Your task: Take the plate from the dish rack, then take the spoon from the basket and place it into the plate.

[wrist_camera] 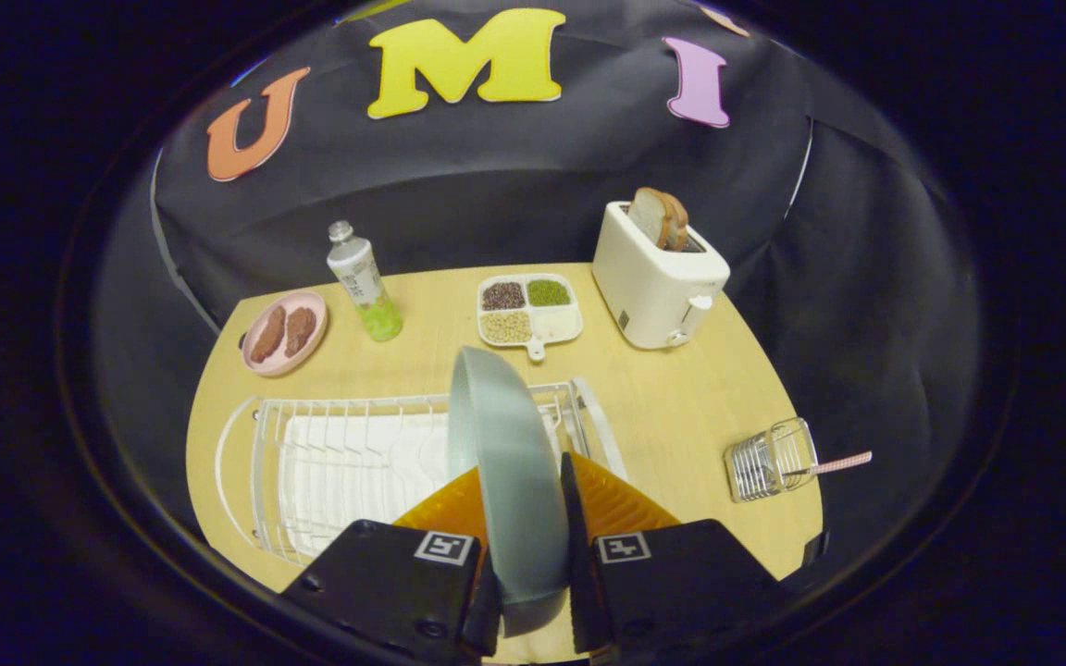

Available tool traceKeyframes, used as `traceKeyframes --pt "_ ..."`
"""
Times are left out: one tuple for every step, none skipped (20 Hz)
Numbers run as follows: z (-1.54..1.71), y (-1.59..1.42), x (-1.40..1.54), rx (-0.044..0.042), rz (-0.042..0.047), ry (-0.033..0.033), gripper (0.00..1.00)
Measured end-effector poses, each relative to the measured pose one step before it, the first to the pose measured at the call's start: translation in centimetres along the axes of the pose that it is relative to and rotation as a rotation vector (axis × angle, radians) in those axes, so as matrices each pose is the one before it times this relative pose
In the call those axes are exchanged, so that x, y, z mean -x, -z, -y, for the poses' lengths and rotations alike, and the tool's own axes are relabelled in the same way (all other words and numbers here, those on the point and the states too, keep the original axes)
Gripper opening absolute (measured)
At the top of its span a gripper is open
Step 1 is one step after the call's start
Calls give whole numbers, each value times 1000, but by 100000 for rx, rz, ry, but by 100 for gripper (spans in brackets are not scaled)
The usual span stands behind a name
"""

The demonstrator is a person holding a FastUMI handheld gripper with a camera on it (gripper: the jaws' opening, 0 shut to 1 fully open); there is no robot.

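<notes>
Gripper (522, 481) closed on the plate (505, 462): both orange fingers (445, 507) press its grey faces, one on each side, and the plate stands on edge between them, rim pointing away. Plate sits above the right part of the white wire dish rack (348, 453); whether it touches the rack wires cannot be told. Rack lies on the wooden table (681, 407), just beyond the fingers and stretching left.

Right of the fingers, near the table's right edge: small wire basket (771, 460), the spoon (834, 465) in it, pink handle sticking out to the right.

Far side of the table, left to right: pink dish (285, 332) holding two brown pieces, clear bottle (365, 282) with green liquid, divided tray (529, 310) of grains, white toaster (658, 277) with bread slices (660, 219) standing in it.
</notes>
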State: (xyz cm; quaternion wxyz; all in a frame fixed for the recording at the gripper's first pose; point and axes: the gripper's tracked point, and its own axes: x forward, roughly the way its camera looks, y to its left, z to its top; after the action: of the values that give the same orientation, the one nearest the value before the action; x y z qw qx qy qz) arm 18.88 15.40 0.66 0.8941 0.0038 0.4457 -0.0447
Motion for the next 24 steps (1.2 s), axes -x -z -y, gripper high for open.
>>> traceKeyframes --pt "255 72 931 -163 1379 -1761 34" --pt "185 192 963 635 1721 -1652 34" --pt "117 627 874 301 937 -2649 34" --pt "-16 1145 915 -172 203 -3774 34" --pt "243 1339 663 759 -525 -3070 34" --pt "655 1518 444 -289 -51 -2133 34" --pt "628 1564 286 -29 -348 -1615 34" --pt "623 1736 137 -624 -697 -2097 34" --pt "628 1778 -66 -1594 -1119 -2237 34" --pt "550 1895 -156 -1961 -1543 -2251 34" --pt "577 1866 -314 -2099 -1501 -2364 34" --pt "489 1599 -291 -2650 -1505 -3241 34" --pt "367 1672 -358 -2894 -2186 -2768 34" --pt "491 1404 -332 -2932 -1355 -2072 34" --pt "289 1173 -432 -1906 -1274 -2134 34" --pt "499 1134 -527 -1771 -1382 -1188 34" --pt "481 1084 -456 -2564 -1342 -1398 34" --pt "281 1008 -502 -2353 -1702 -1819 34" --pt "366 961 -504 -1684 -1657 -1386 34" --pt "454 818 -692 -1778 -1771 -577 34" --pt "511 545 -643 -1597 -1767 -741 34" --pt "344 242 -547 -2186 -1192 -1139 34" --pt "302 159 -410 -2436 -623 -1683 34" --pt "309 276 -225 -3357 -459 -2896 34"
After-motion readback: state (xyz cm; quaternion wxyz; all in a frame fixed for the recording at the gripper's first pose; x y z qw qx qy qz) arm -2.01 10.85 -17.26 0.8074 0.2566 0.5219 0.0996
